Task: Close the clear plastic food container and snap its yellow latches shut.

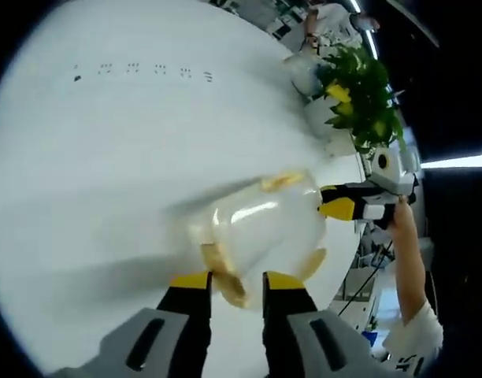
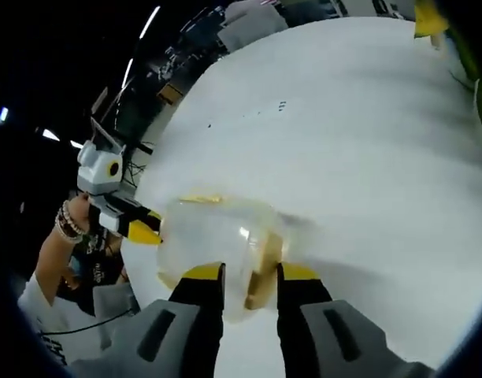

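You held the clear, rounded plastic food container (image 1: 261,232) between your two tools, on the wide white round table (image 1: 107,142), and this seemed to be so that neither side could slide away while you pressed on a latch. In the left gripper view, the left gripper (image 1: 237,279) stood with its two yellow-tipped black jaws a little apart, one on each side of a yellow latch (image 1: 225,276) at the near edge of the container. The latch lay just in front of the tips and between them. The picture was blurred there, so I cannot tell if the jaws really pressed on it.

In the right gripper view, the right gripper (image 2: 249,276) did the same thing from the opposite side. Its jaws were also slightly apart, and another yellow latch (image 2: 265,268) stood upright between the tips, touching or nearly touching them. I judged that you placed each tool around a latch in order to push the flap down against the wall of the container.

Further yellow latches showed at the far rim and at the sides of the box. The lid seemed to sit on the box already, but the blur did not let me be sure. Beyond the left gripper, a green leafy plant in a white pot (image 1: 359,94) stood well apart from the work.
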